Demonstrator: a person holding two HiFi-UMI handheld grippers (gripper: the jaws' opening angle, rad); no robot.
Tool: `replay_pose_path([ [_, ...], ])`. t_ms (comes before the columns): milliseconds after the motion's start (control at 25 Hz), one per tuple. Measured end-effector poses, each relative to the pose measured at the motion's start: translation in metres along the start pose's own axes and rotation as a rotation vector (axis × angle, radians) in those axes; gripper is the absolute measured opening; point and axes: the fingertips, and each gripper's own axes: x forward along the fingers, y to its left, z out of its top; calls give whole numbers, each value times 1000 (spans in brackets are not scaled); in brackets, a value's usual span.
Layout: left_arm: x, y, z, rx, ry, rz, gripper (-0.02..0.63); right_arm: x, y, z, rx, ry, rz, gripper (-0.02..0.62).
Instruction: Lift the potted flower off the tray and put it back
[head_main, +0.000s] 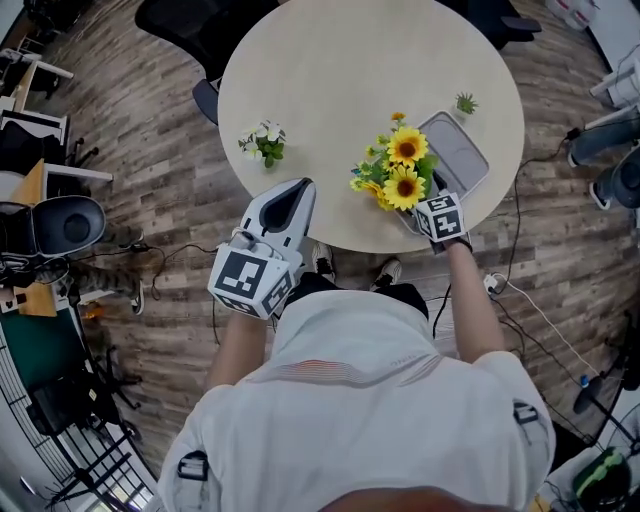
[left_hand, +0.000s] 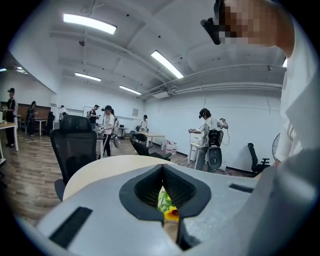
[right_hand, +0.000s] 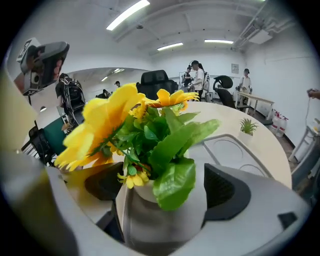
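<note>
The potted flower (head_main: 400, 172), yellow sunflowers in a small white pot (right_hand: 165, 212), sits between the jaws of my right gripper (right_hand: 165, 177). The pads press on both sides of the pot. In the head view this gripper (head_main: 425, 205) is at the table's near edge, its jaws hidden under the blooms. The grey tray (head_main: 457, 152) lies just right of and beyond the flower, and the pot is off it. Whether the pot touches the table I cannot tell. My left gripper (head_main: 298, 188) is shut and holds nothing, over the near edge left of the flower.
On the round beige table (head_main: 350, 70) stand a small pot of white flowers (head_main: 263, 142) at the left and a tiny green plant (head_main: 465, 103) beyond the tray. Black office chairs (head_main: 200, 30) are at the far side. Cables lie on the wood floor.
</note>
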Motion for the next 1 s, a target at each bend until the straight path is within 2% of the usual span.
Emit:
replay_pose_path([
  [480,-2,15,-2,-2,9,49,5,34,7,9,139,-15,60,483],
  [800,8,13,-1,-1,13,30,5,36,6,10,127,-1,58,485],
  [1000,10,12,0,-1,13,14,5,25,9,19,88,-55,38,491],
])
